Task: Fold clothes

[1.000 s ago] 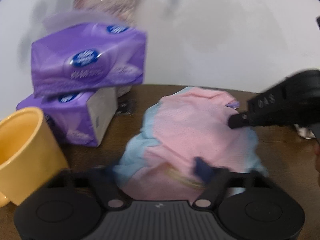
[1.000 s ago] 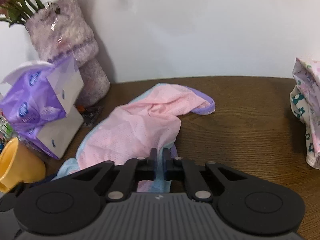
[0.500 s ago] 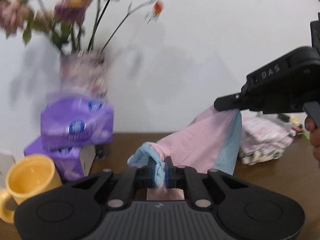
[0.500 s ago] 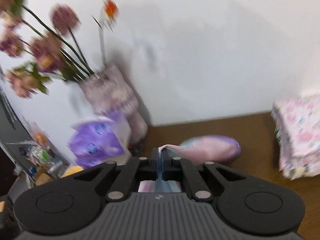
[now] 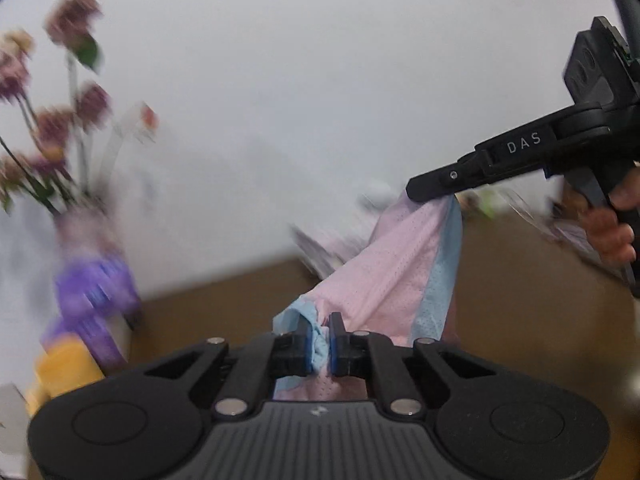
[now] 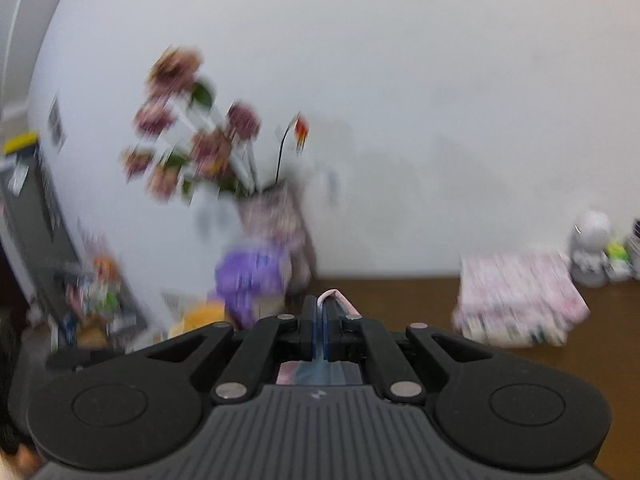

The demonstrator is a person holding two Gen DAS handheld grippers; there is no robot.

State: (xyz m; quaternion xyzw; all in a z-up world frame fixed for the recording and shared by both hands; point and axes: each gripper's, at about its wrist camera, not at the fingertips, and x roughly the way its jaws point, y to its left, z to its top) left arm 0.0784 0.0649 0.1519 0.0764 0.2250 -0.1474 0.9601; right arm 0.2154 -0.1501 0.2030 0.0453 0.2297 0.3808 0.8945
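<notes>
Pink-and-blue mesh garment (image 5: 384, 276) hangs stretched above the brown bench (image 5: 520, 304), one blue edge pinched in the closed left tool (image 5: 319, 344), another corner clamped in the closed right tool (image 5: 416, 194) higher up. Beyond it sit a folded floral pile (image 6: 520, 296), purple tissue packs (image 6: 248, 276) and a blurred vase of flowers (image 6: 276, 220)

Both grippers (image 5: 320, 346) pinch pink-blue garment (image 5: 384, 280) — aloft.

Home room: flower vase (image 6: 276, 216), tissue packs (image 6: 248, 276), folded laundry stack (image 6: 516, 300) on wooden table (image 6: 600, 344).
</notes>
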